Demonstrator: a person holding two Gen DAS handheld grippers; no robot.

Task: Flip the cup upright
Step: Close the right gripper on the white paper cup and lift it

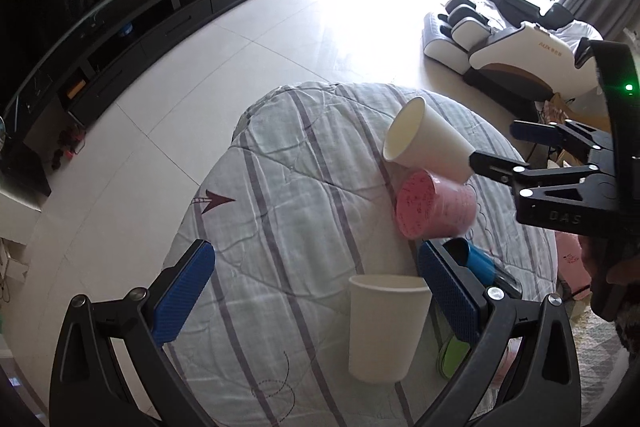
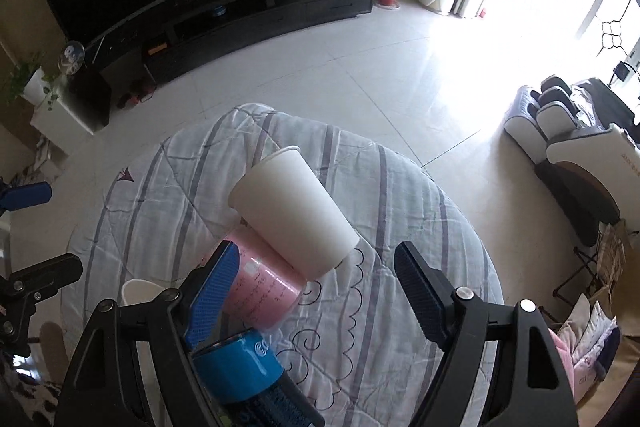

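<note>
A white paper cup [image 1: 426,140] lies on its side, resting on a pink cup [image 1: 436,205] that also lies on its side, on the quilt-covered round table [image 1: 280,187]. It shows in the right wrist view too [image 2: 294,213], with the pink cup [image 2: 264,287] under it. Another white cup [image 1: 384,327] stands upright between my left gripper's fingers; the left gripper [image 1: 316,291] is open and not touching it. My right gripper [image 2: 316,291] is open just behind the lying cups; it appears in the left wrist view [image 1: 516,151] with a fingertip near the white cup's base.
A blue cup [image 2: 236,367] lies near the table's near edge by the right gripper's left finger. A green object [image 1: 452,353] sits beside it. A TV cabinet [image 2: 240,15] stands across the tiled floor, and a massage chair [image 1: 512,47] is at the right.
</note>
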